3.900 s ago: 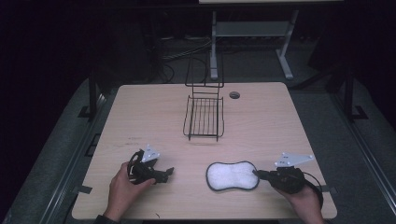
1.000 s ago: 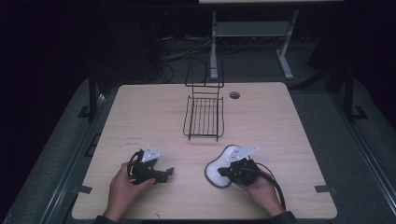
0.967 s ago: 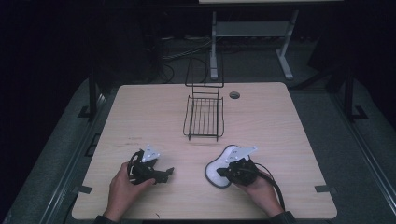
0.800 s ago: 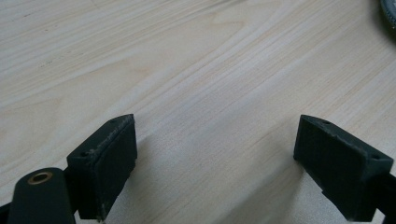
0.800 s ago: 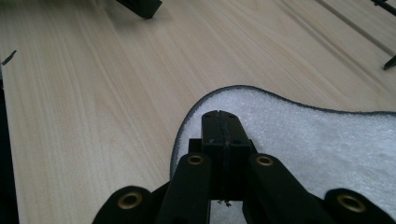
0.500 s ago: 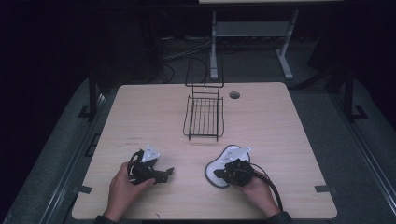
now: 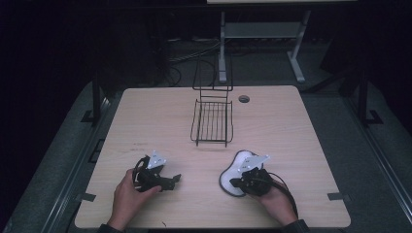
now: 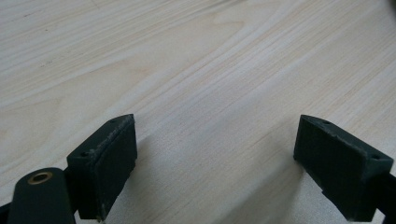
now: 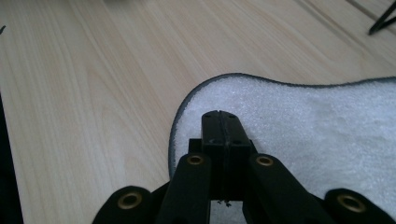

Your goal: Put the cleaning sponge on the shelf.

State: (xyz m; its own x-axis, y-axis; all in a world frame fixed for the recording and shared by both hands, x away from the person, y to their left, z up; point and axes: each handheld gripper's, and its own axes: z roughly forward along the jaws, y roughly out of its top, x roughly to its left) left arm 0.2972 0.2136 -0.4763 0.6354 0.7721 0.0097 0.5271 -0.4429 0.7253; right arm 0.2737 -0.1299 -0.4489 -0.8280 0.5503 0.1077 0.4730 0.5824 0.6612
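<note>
High view, white peanut-shaped foam sponge [image 7: 236, 171] flat on pale wooden table [image 7: 160, 116] near black wire rack [image 7: 212, 121], right gripper [image 7: 238, 183] over it, jaws pressed together, left gripper [image 7: 174, 180] well apart, jaws wide, empty.

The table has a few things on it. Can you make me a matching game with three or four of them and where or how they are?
Things:
1. wire basket
2. white sponge
3. left hand-held gripper
4. right hand-held gripper

States:
A. jaws pressed together, over the white pad
B. jaws wide apart above bare wood
C. lies flat near the table's front edge
D. stands past the middle of the table, black and empty

Pairs: 1-D, 2-C, 3-B, 4-A
</note>
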